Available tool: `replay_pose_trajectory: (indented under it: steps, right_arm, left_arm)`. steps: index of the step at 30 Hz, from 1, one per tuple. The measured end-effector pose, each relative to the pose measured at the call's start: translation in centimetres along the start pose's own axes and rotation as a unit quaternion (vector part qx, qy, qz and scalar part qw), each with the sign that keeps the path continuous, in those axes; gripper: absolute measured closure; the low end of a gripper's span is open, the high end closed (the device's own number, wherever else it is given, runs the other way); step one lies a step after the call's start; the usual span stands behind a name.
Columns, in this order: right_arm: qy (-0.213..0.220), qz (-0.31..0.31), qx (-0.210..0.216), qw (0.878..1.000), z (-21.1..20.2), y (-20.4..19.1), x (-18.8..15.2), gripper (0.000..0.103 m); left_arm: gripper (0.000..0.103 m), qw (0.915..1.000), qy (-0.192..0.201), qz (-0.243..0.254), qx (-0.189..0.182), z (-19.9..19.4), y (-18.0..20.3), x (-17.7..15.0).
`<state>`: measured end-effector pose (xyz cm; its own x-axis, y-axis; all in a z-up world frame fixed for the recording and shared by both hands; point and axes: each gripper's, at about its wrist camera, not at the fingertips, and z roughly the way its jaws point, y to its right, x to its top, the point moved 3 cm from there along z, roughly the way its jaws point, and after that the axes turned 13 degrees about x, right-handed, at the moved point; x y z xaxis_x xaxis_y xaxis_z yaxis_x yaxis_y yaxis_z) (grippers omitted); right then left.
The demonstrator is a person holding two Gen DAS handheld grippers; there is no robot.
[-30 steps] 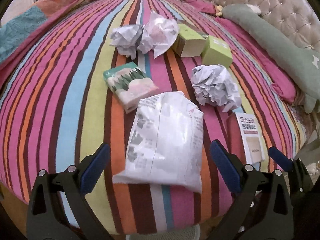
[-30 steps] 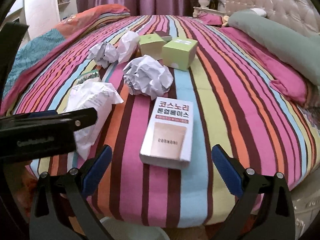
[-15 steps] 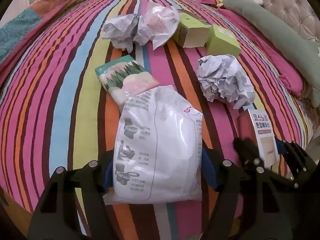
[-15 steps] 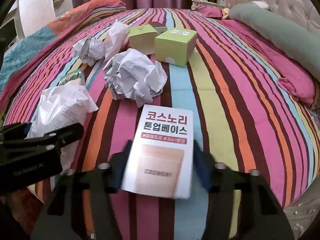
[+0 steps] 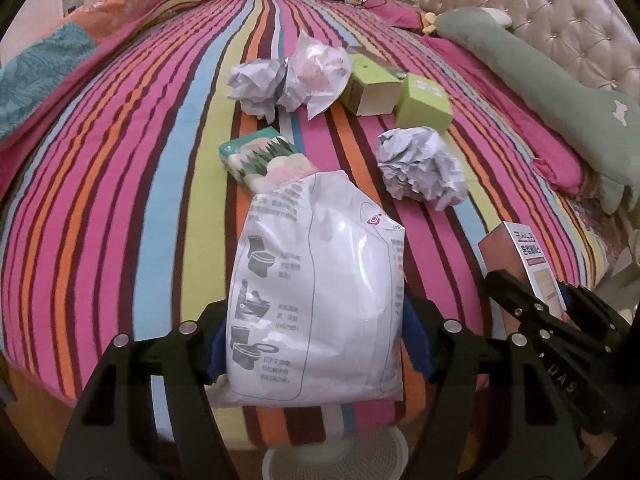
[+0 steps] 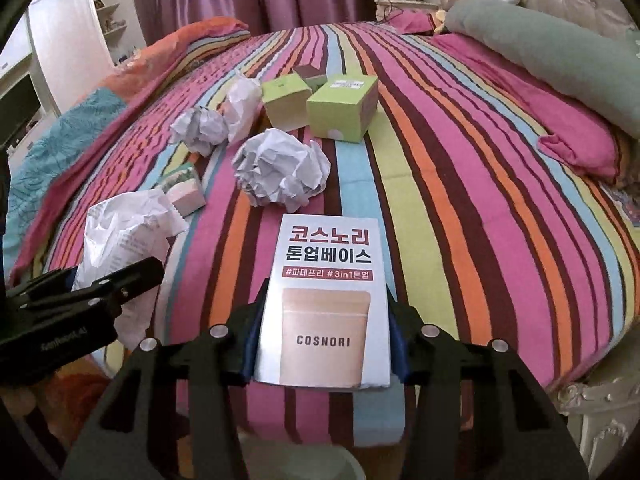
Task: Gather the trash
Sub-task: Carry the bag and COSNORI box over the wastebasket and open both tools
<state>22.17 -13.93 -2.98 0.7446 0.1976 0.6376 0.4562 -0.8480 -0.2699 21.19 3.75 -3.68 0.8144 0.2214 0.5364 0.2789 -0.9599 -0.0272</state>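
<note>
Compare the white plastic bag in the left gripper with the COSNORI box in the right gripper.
The white plastic bag is soft, crinkled and glossy; the COSNORI box is stiff and flat-faced. The bag carries grey toilet diagrams, the box bold Korean lettering and a tan pouch picture. Both are clamped at their near ends.

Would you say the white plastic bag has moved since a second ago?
Yes. The white plastic bag, clamped in the left tool, now overlaps the green tissue pack; earlier it lay flat, clear of that pack.
</note>
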Motion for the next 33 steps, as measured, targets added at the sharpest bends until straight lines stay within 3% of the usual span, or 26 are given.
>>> replay_pose_trajectory:
  steps: [10,16,26,33]
  right_arm:
    - [0.001,0.005,0.015,1.0,-4.3,-1.6,-3.4,0.056]
    - [-0.03,0.015,0.032,0.999,-5.2,-2.7,-7.2,0.056]
    - [-0.099,0.061,0.039,0.992,-3.8,-2.2,-13.2,0.056]
    - [-0.187,0.116,0.047,0.974,-0.6,-0.5,-17.4,0.056]
  left_arm:
    - [0.036,0.9995,0.018,0.021,-0.013,-5.0,-1.1,-5.1]
    - [0.036,0.9984,-0.006,0.048,-0.028,-6.3,-0.8,-10.4]
    - [0.036,0.9927,-0.09,0.071,-0.036,-3.9,0.3,-18.1]
    - [0.036,0.9844,-0.156,0.074,-0.034,-0.7,1.0,-20.9]
